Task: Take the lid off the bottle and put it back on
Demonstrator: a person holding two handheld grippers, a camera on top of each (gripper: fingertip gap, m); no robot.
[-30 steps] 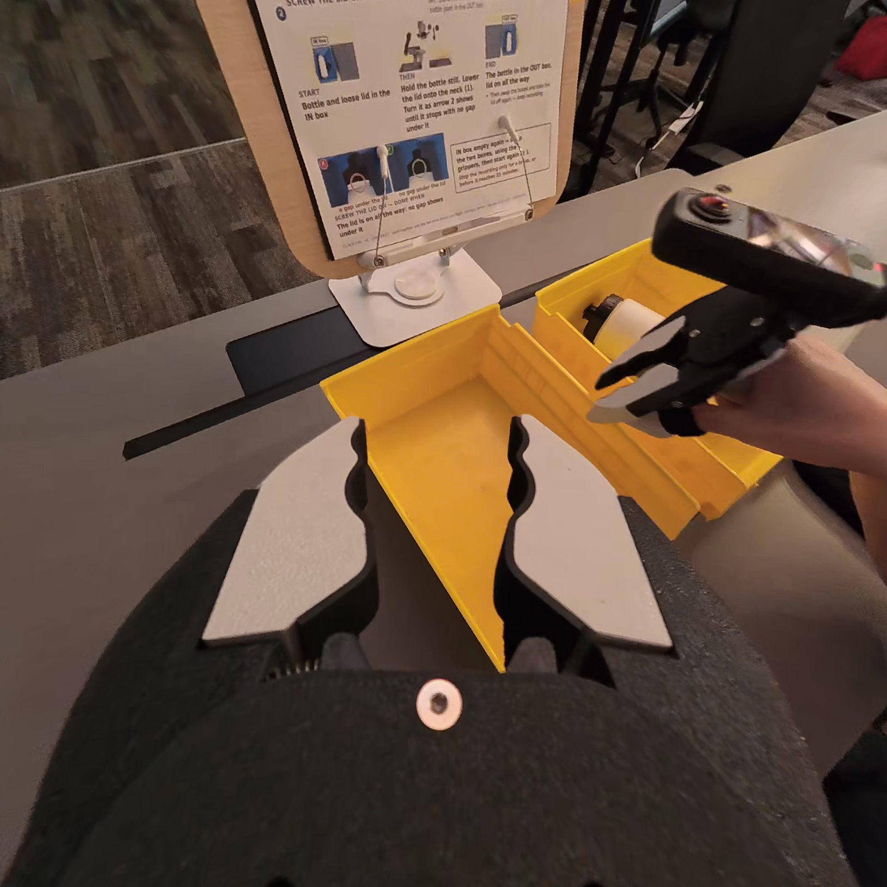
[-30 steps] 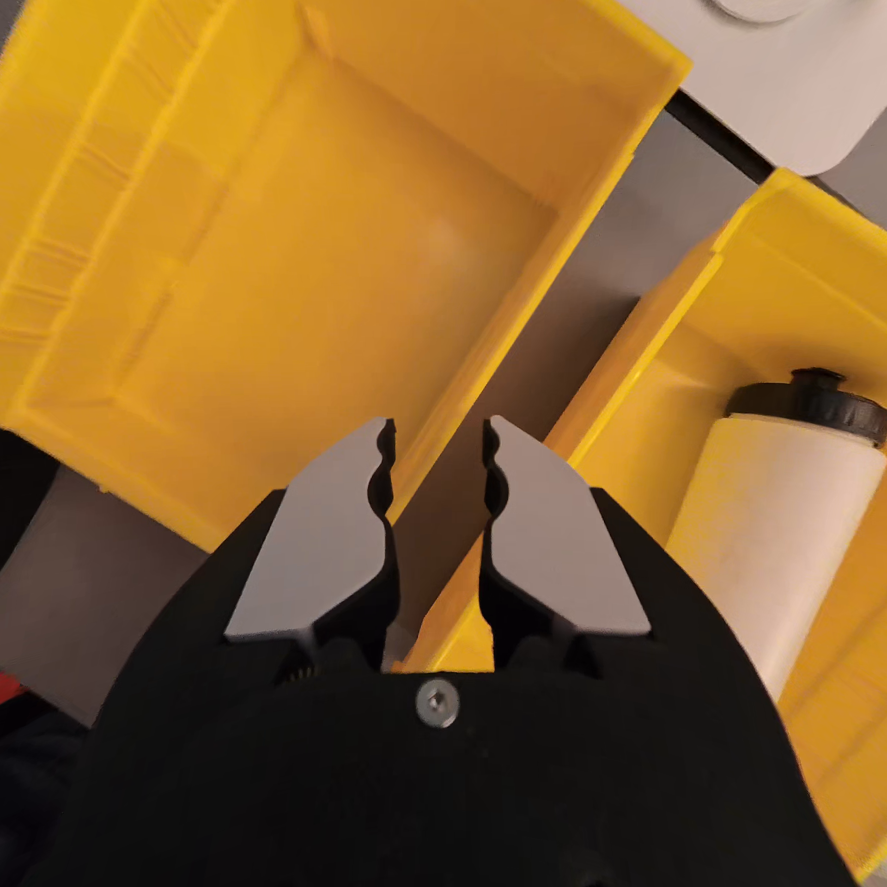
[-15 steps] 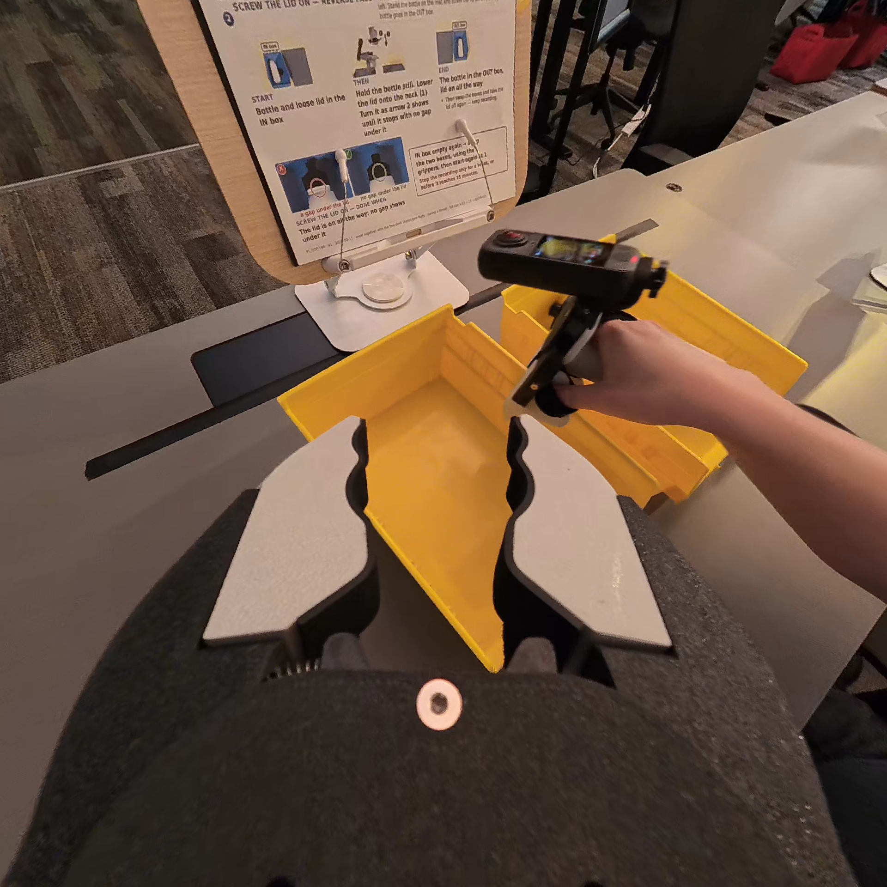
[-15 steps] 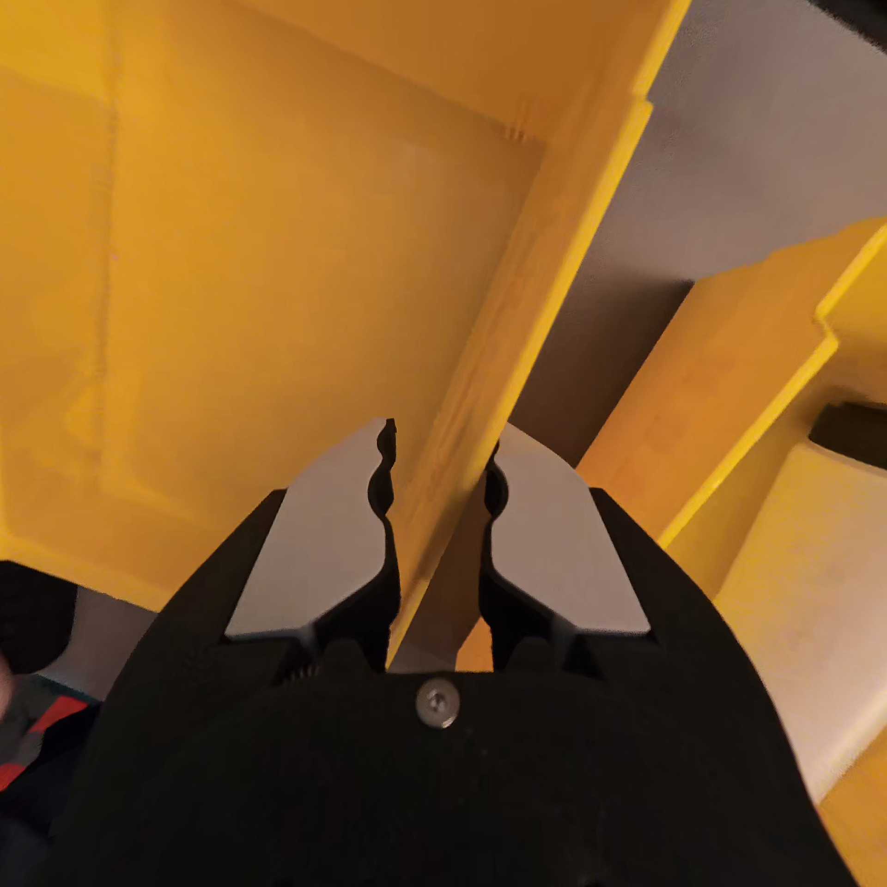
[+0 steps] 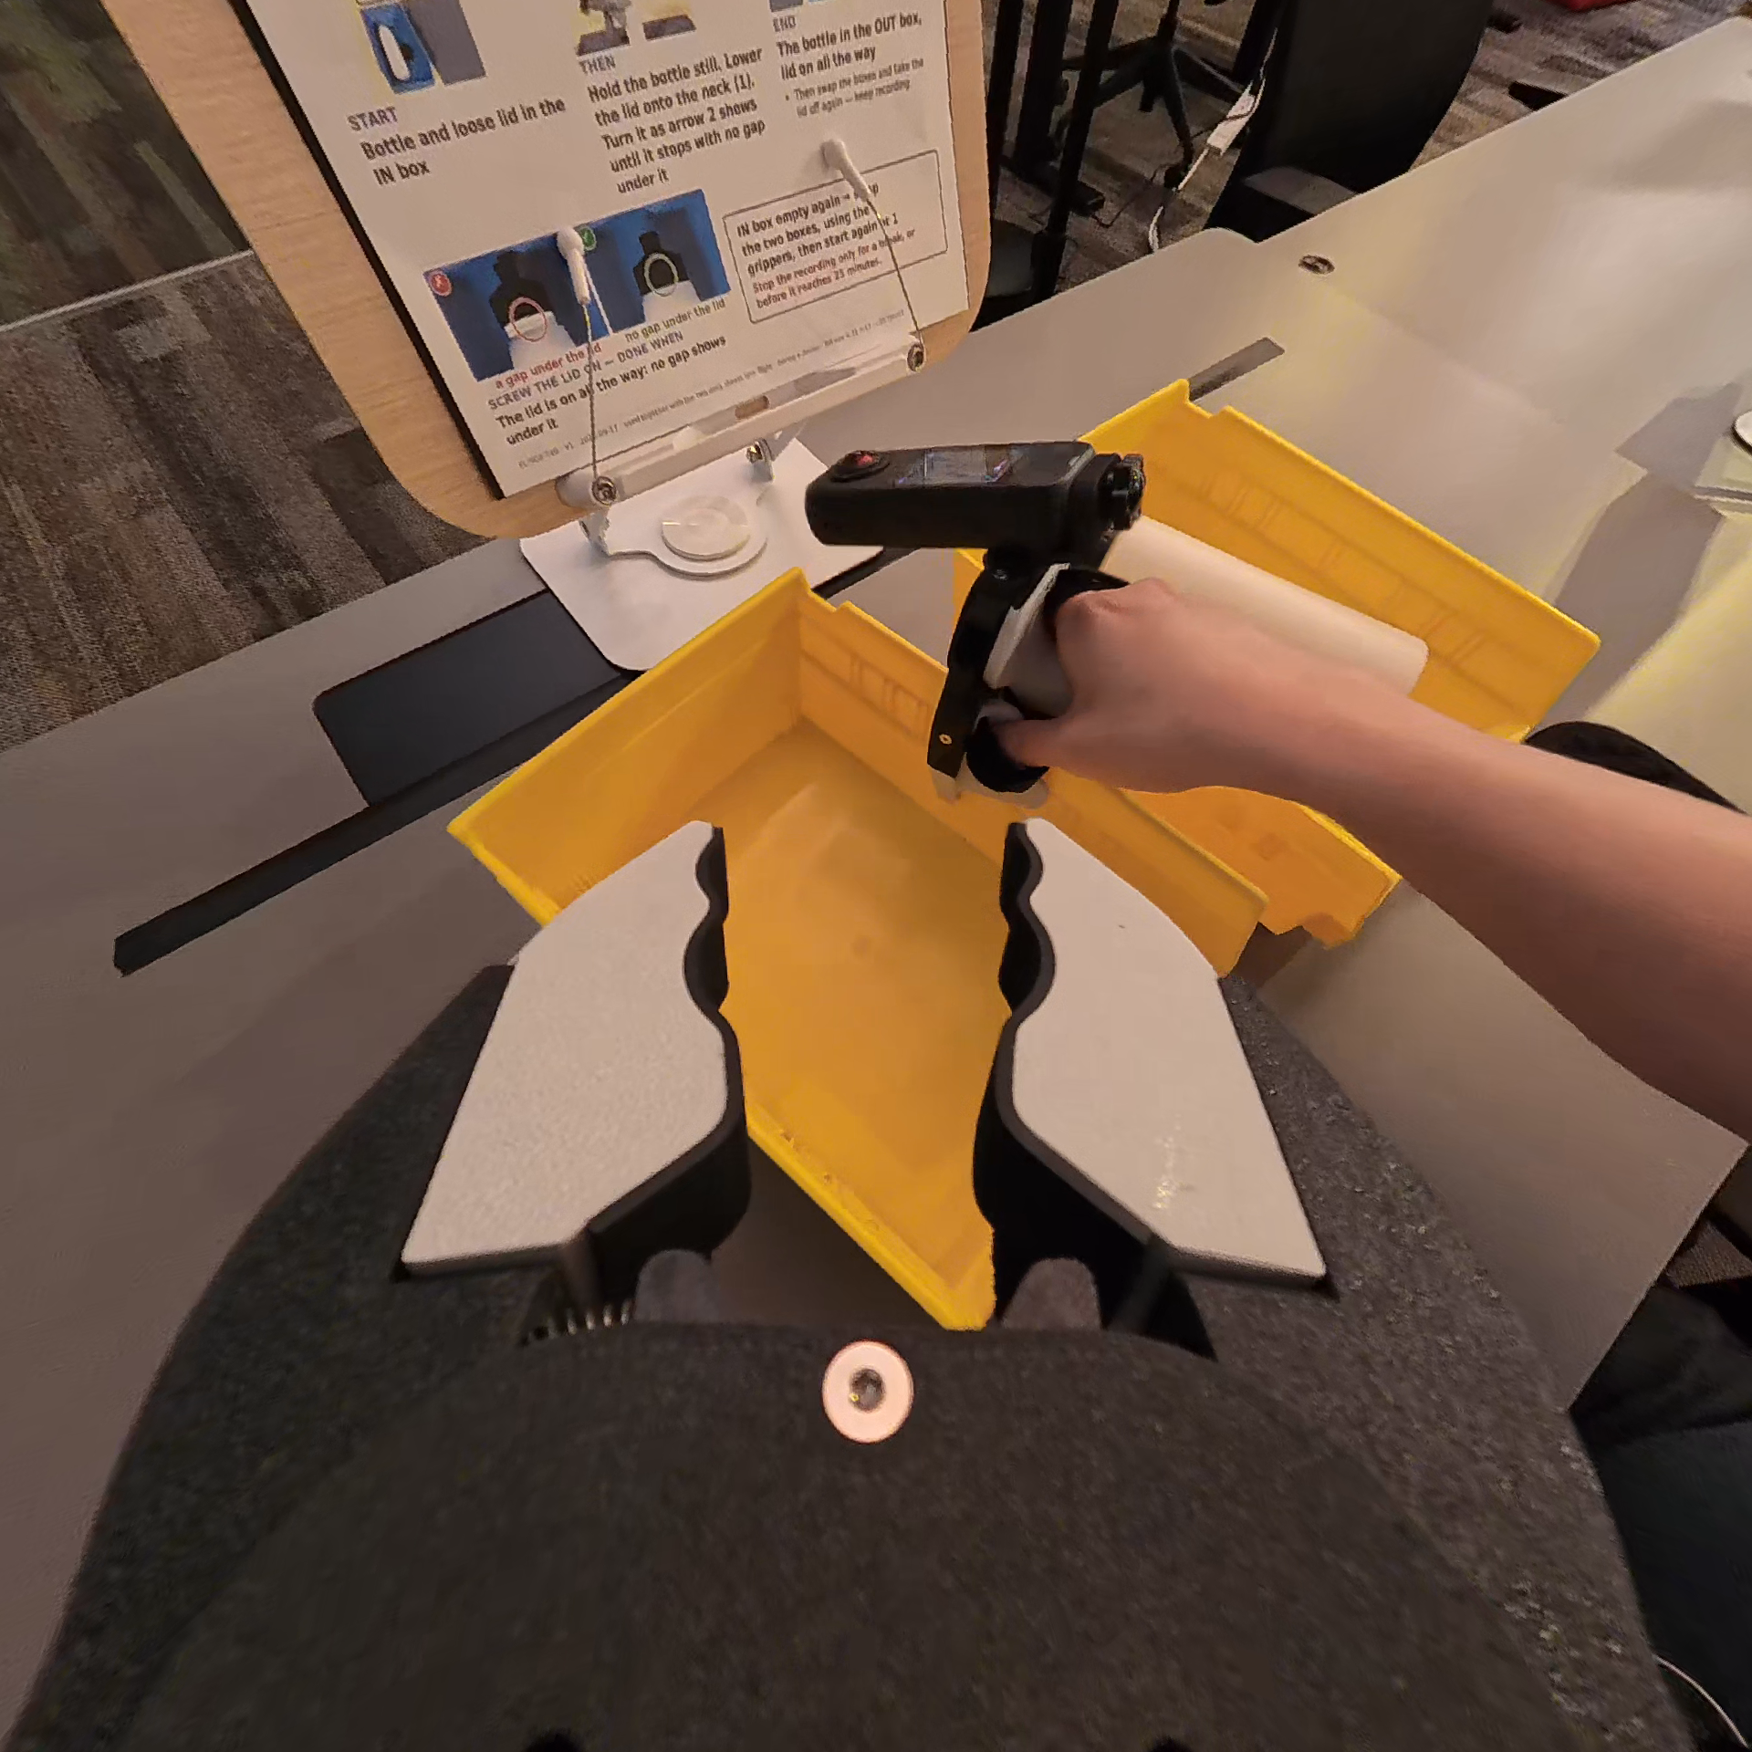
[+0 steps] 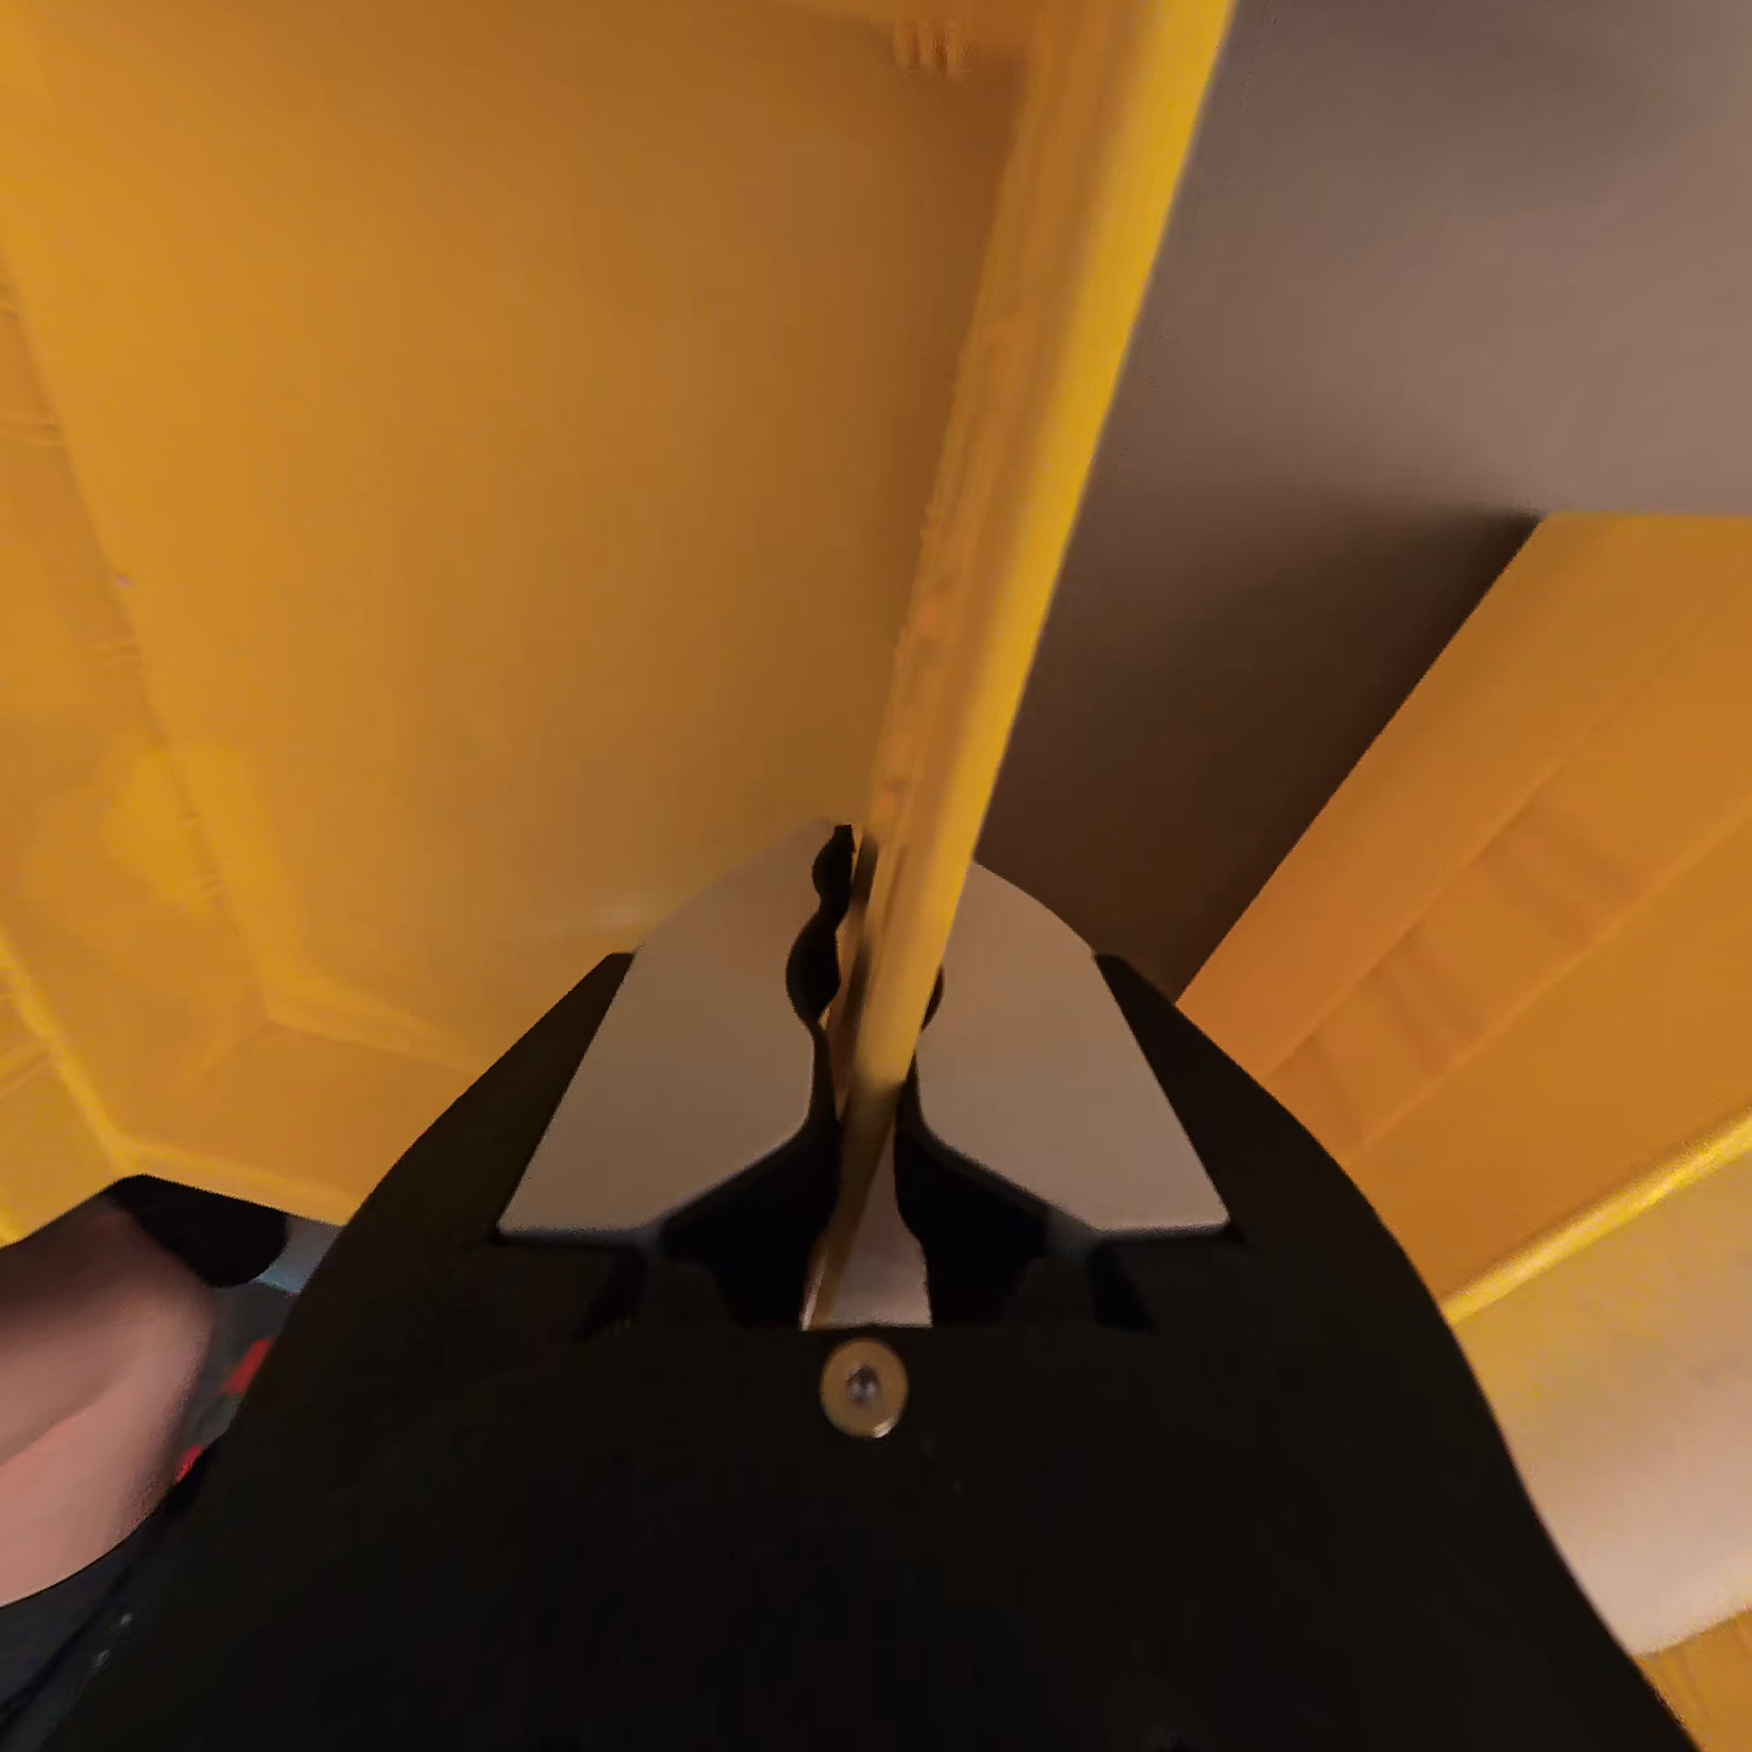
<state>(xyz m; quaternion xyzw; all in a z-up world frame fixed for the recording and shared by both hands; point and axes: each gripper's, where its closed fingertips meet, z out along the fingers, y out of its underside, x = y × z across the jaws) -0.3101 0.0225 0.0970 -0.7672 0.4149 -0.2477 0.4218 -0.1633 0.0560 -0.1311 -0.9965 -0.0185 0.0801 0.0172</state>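
Observation:
My right gripper [image 6: 901, 853] is shut on the right side wall [image 6: 995, 474] of the left yellow box, with a pad pressed on each face. The left wrist view shows it [image 5: 976, 787] pointing down onto that wall, held by a person's hand [image 5: 1185, 692]. The left yellow box [image 5: 664, 739] has nothing in it. The white bottle [image 5: 1270, 607] lies on its side in the right yellow box [image 5: 1327, 531]; its lid end is hidden behind the right gripper. My left gripper [image 5: 863, 839] is open and holds nothing, above the left box's near corner.
An instruction board on a white stand [image 5: 664, 578] is behind the boxes. A dark strip [image 5: 455, 683] runs along the grey table [image 5: 237, 948]. The right box's outer wall [image 6: 1517, 806] is close to my right gripper.
My right gripper came down astride the left box's side wall and its pads closed on it. My left gripper stayed open and moved little.

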